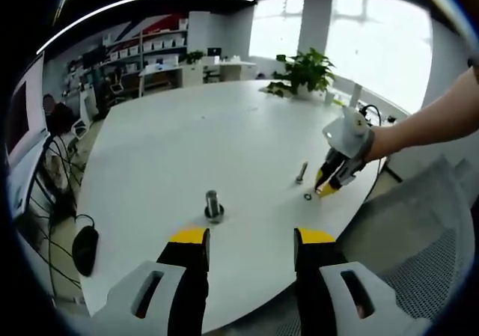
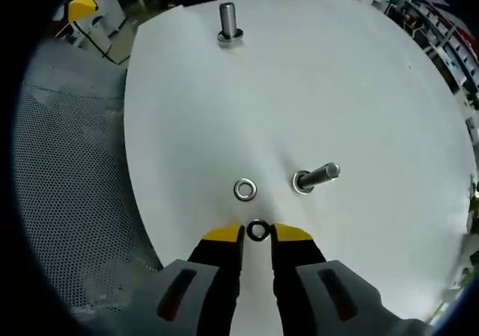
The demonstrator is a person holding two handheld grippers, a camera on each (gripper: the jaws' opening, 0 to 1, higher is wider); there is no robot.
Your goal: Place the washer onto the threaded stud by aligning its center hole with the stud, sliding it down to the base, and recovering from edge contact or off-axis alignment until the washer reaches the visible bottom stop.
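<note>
A short threaded stud [image 1: 214,205] stands upright on the white table [image 1: 187,141], just ahead of my open left gripper [image 1: 252,239]; it also shows far off as the stud [image 2: 228,23]. A second bolt [image 2: 314,177] stands to the right of a silver washer [image 2: 245,189]. My right gripper [image 2: 257,233] rests at the table surface, its yellow fingertips [image 2: 224,235] closed against a dark washer [image 2: 257,230]. From the left gripper view, the right gripper [image 1: 329,186] touches down beside a washer [image 1: 307,197] and the bolt [image 1: 301,173].
The table's near edge curves close to both grippers. A grey mesh chair [image 2: 67,164] sits just off that edge, seen too as the chair [image 1: 426,261]. A potted plant [image 1: 307,70] stands at the far side. Cables and a dark object [image 1: 84,250] hang beside the left edge.
</note>
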